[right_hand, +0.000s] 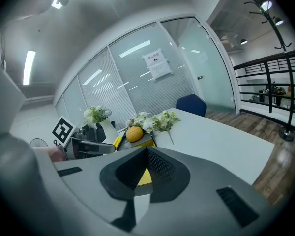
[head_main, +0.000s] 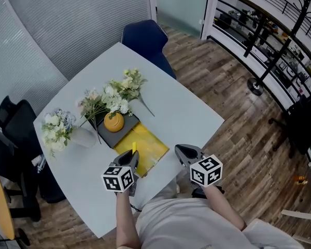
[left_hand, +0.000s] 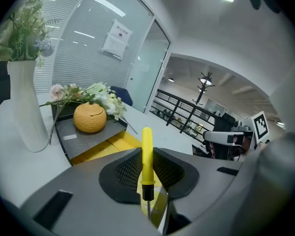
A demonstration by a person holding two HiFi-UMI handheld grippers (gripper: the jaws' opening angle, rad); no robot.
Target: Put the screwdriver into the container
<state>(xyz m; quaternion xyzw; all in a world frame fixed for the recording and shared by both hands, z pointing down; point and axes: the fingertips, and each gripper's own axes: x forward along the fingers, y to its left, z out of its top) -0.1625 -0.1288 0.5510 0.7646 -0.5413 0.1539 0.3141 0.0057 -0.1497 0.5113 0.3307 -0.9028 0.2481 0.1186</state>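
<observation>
Screwdriver [left_hand: 146, 154] is sitting clamped between the jaws of the left gripper [head_main: 131, 155], the pads pressing on either side of its yellow handle. Its long axis is running up along the jaws: the rounded handle end is poking out beyond the tips toward the far side, while the black collar and the thin metal shaft are pointing back down toward the gripper body.

Just beyond and below the handle end, the yellow container [head_main: 149, 142] is lying open on the table [head_main: 186, 113], slightly to the far right of the left gripper. In the head view the tips are hovering at the container's near left edge, so the tool is hanging over the rim rather than inside it. Judging from that, the coming move is looking like a short carry forward and down, with the handle leading and the shaft trailing, so that the tool ends up flat in the container.

On the container's far left side, a grey tray [head_main: 109, 137] is touching it and carrying an orange pot [head_main: 114, 122], with flowers [head_main: 116, 95] spreading beyond.

Off the container's near right corner, the right gripper [right_hand: 147, 150] is waiting with its tips drawn together on nothing. The left hand is therefore the nearer one and the one doing the work.
</observation>
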